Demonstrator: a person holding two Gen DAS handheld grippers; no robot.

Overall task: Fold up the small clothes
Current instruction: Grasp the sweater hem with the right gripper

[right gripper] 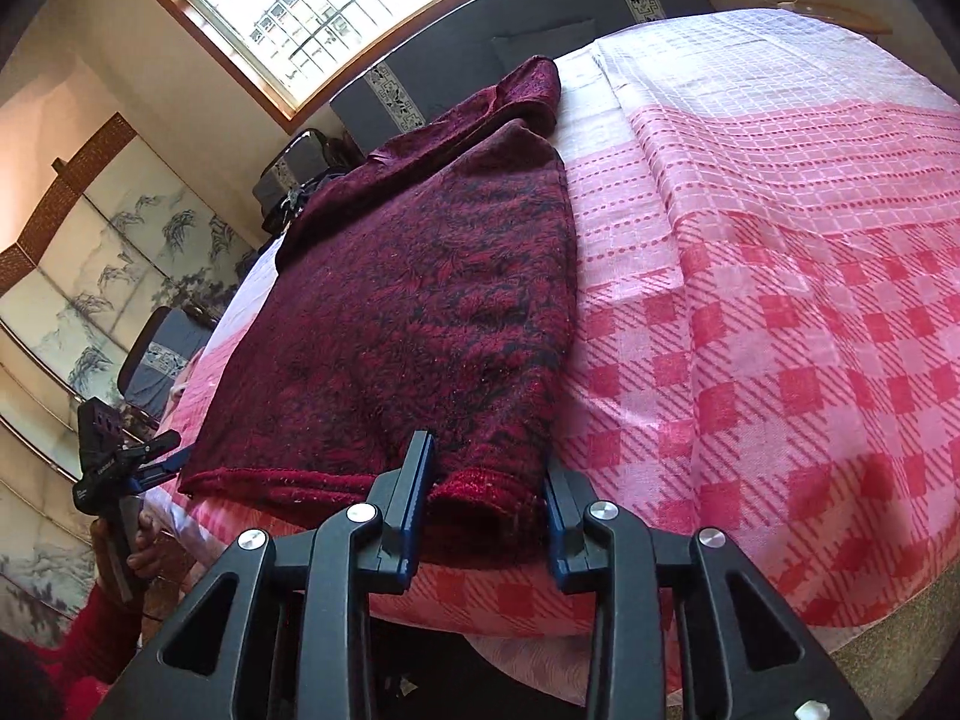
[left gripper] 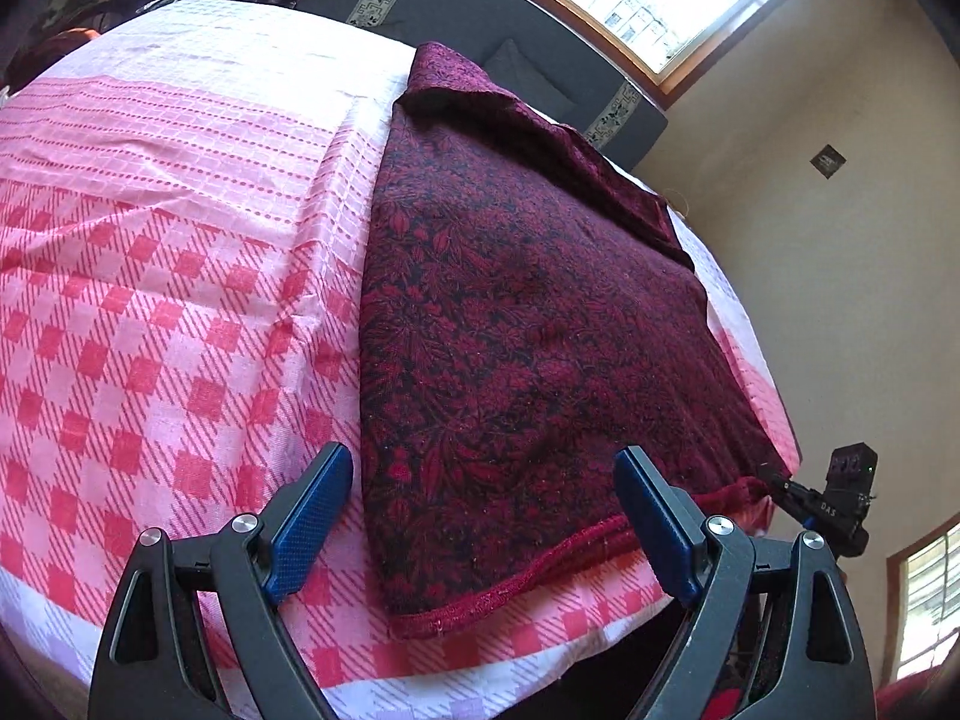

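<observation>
Right wrist view first: your right gripper (right gripper: pixel 487 501) has its jaws set narrow, one to each side of the near hem of the dark red patterned garment (right gripper: pixel 408 312), at the corner nearest the open cloth; a fold of that red hem lies between the blue pads, but whether they actually press on it you cannot tell from this angle. Left wrist view: your left gripper (left gripper: pixel 483 519) stands with its jaws wide, holding nothing; the inner pad on the left hangs over the pink checked cloth (left gripper: pixel 150 312) just beside the garment's long edge, and the other pad sits over the hem near its middle. The garment lies flat on the pink cloth, which covers the worktop, with its red ribbed hem toward you at the front edge and a plainer maroon part folded over along its far side up to the top. In the right wrist view your left hand (right gripper: pixel 141 546) holds the left tool off the garment's other near corner, a red sleeve (right gripper: pixel 90 630) below it. Beyond the worktop sit a dark sofa (right gripper: pixel 474 54) with a patterned strip, a bright barred window (right gripper: pixel 312 6), and a painted folding screen (right gripper: pixel 102 276) at the side.
</observation>
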